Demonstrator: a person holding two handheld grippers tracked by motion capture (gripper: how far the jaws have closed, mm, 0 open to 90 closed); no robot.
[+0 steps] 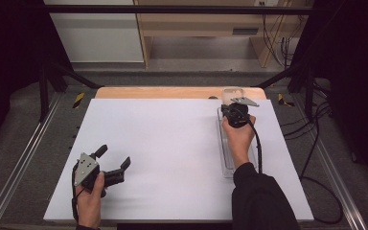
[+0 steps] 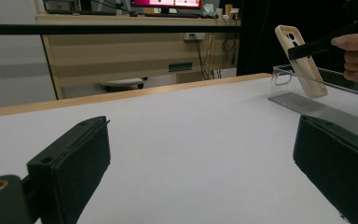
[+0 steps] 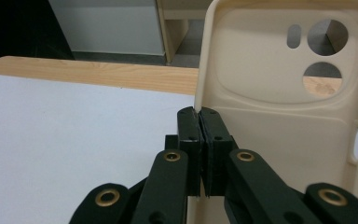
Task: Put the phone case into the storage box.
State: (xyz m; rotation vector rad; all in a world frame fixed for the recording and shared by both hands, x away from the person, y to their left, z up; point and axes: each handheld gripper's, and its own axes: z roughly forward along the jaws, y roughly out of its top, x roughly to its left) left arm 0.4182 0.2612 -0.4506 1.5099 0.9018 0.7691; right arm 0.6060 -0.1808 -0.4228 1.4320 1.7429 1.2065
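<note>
A cream phone case (image 3: pixel 284 93) with round camera cut-outs is held up by its left edge in my right gripper (image 3: pixel 199 116), whose black jaws are pressed together on that edge. In the high view the right gripper (image 1: pixel 233 107) is at the far right of the white board, with the phone case (image 1: pixel 232 93) above the far end of a clear plastic tray (image 1: pixel 227 160). From the left gripper view the phone case (image 2: pixel 303 65) hangs tilted over the tray (image 2: pixel 326 100). My left gripper (image 1: pixel 114 156) rests near the board's front left, jaws wide apart and empty.
The white board (image 1: pixel 163 143) lies on a wooden table whose far edge (image 1: pixel 172 92) shows behind it. Black frame posts and cables stand at both sides. A wooden desk and a monitor are beyond the table.
</note>
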